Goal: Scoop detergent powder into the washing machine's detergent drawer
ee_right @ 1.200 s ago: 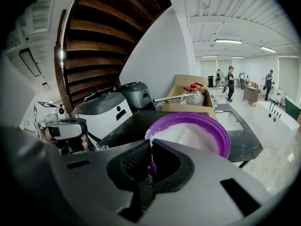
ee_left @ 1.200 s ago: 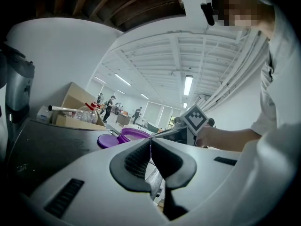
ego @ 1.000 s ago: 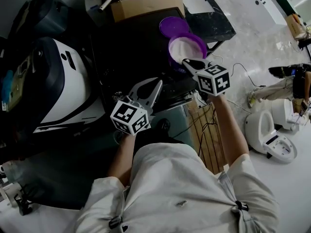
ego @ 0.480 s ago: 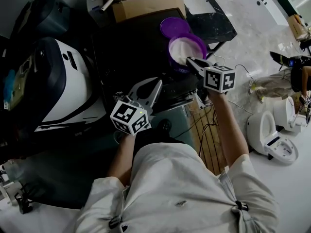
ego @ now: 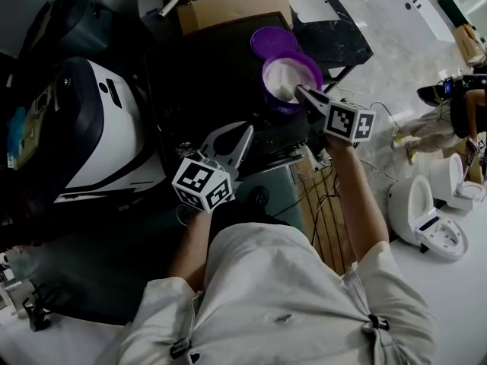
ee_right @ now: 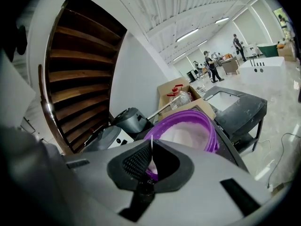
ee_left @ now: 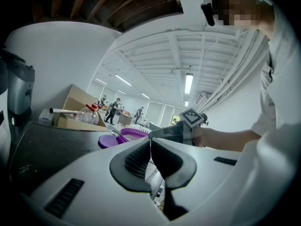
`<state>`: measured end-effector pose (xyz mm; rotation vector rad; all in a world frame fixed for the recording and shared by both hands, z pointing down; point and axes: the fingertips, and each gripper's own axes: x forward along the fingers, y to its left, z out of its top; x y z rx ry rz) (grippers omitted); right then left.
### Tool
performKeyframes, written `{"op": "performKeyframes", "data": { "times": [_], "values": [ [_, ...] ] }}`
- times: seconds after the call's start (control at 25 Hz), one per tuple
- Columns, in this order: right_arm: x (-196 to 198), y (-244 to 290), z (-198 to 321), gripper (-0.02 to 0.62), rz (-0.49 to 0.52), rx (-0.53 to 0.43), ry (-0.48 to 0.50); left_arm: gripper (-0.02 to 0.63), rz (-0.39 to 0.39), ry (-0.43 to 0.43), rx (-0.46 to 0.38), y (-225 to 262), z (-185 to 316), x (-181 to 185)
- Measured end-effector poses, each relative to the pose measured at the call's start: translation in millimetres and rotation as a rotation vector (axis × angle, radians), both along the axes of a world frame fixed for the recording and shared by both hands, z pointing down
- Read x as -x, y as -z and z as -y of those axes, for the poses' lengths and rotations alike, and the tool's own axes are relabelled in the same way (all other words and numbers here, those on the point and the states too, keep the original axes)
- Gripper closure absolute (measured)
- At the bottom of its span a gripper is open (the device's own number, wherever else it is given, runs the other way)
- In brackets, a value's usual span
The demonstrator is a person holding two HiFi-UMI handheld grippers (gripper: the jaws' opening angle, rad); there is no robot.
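Right tongs reaching over the open detergent tub

The right tongs (ego: 299, 90), pads pressed together, are hovering at the near rim of the purple tub (ego: 316, 65) of white detergent powder (ego: 285, 77) on the dark worktop (ego: 205, 82), its lid (ego: 270, 40) lying just behind. The left tongs (ego: 246, 131), also closed and empty, are pointing toward it.

An open purple tub (ego: 283, 105) of white detergent powder (ego: 288, 78) stands upright beside its purple lid (ego: 272, 40).

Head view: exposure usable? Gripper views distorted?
Head view: underexposed, black table nearly featureless, floor at right far brighter. Left gripper view: strong fisheye, ceiling beams bow, black vignette at corners. Right gripper view: same fisheye; purple tub readable, powder near blown out.
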<state>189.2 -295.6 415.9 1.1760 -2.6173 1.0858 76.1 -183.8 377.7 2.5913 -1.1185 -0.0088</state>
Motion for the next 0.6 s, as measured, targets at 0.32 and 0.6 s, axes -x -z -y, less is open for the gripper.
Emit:
{"op": "performKeyframes", "data": {
  "times": [0.32,0.6],
  "values": [
    [-14.6,2.7,8.7,0.583,0.097,0.028,-0.067,0.584,0.008,0.013,0.003,-1.9,-0.7,2.2],
    [-23.1,13.1,10.9,0.582,0.173,0.031,-0.121,0.584,0.013,0.006,0.003,-1.6,-1.1,2.6]
  ]
}}
